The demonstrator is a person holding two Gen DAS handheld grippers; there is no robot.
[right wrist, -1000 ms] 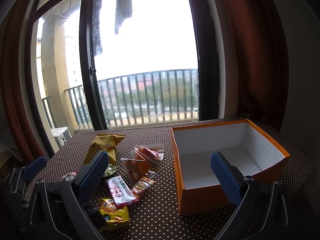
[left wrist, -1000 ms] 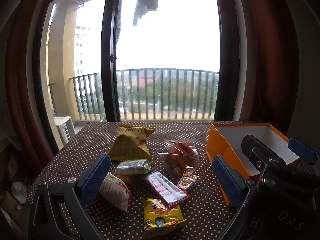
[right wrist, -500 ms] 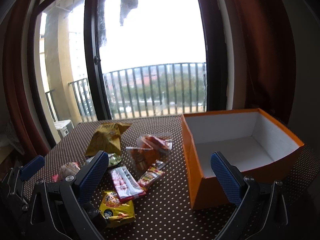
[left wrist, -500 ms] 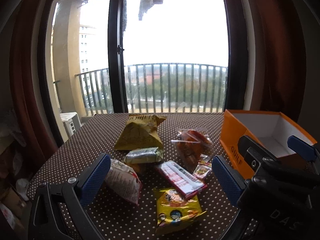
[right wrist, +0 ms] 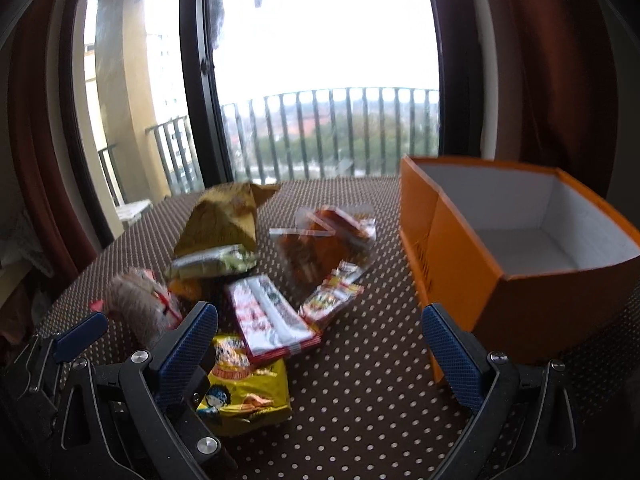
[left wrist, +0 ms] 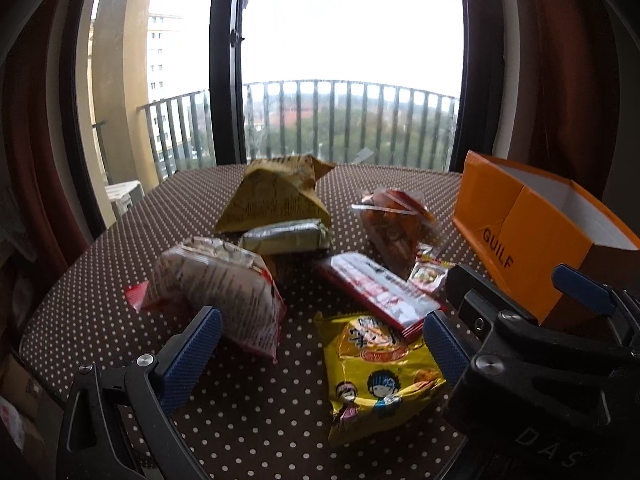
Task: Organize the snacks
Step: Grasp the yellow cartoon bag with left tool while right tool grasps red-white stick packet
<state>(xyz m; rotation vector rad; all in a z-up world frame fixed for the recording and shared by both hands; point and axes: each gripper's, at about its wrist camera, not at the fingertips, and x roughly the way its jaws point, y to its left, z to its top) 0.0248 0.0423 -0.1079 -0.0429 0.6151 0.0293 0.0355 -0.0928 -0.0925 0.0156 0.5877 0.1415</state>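
Left gripper (left wrist: 320,348): jaws spread wide, holding nothing, low over the near edge of the table.
Right gripper (right wrist: 320,340): jaws spread wide, holding nothing; the left gripper's body shows at its lower left.
Landmark: orange box (right wrist: 472,276), open at the top, white inside, with nothing in it, standing on the table's right side.
Table (left wrist: 256,412): covered in brown cloth with white dots.
Yellow cartoon packet (left wrist: 380,372): nearest snack, left of the box, lying flat between the left gripper's fingers in that view.
Red-and-white flat packet (left wrist: 376,288): just behind the yellow packet, its near end overlapping it.
White printed bag (left wrist: 224,288): further left of the box, puffed, red trim at its edges.
Small sweets sachet (right wrist: 332,296): between the flat packet and the box.
Clear bag of orange-brown snacks (left wrist: 396,224): behind the sachet, near the box's left wall.
Green-silver packet (left wrist: 288,236): mid pile, resting against the bag behind it.
Large mustard-yellow bag (left wrist: 272,196): farthest snack, well left of the box.
Balcony railing (left wrist: 344,120): beyond the window glass.
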